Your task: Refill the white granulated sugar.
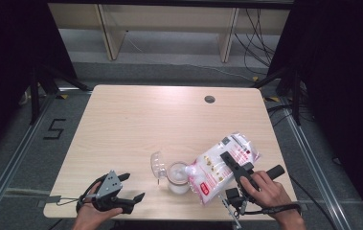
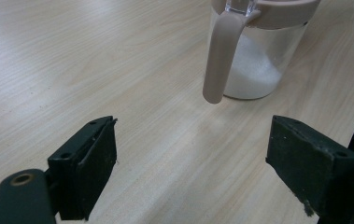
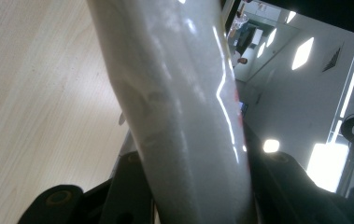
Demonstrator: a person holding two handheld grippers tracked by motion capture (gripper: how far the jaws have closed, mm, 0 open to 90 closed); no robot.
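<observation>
A clear jar (image 1: pixel 177 178) with a beige rim and handle stands near the table's front edge, its clear lid (image 1: pixel 158 164) flipped open to the left. White grains fill its lower part (image 2: pixel 254 70). A plastic bag of white grains (image 1: pixel 220 165) with red print is tilted over the jar, its low end at the jar's mouth. My right gripper (image 1: pixel 229 163) is shut on that bag (image 3: pixel 184 116), whose smooth side runs up between the jaws. My left gripper (image 1: pixel 131 187) rests at the front left, open, nothing between its pads (image 2: pixel 90 163), pointing toward the jar's handle (image 2: pixel 219 56).
The light wooden table (image 1: pixel 145 120) has a round cable hole (image 1: pixel 209 99) at the back right. Dark curtains hang on both sides, and a wooden frame (image 1: pixel 109 28) stands on the floor behind the table. Cables lie at the back right.
</observation>
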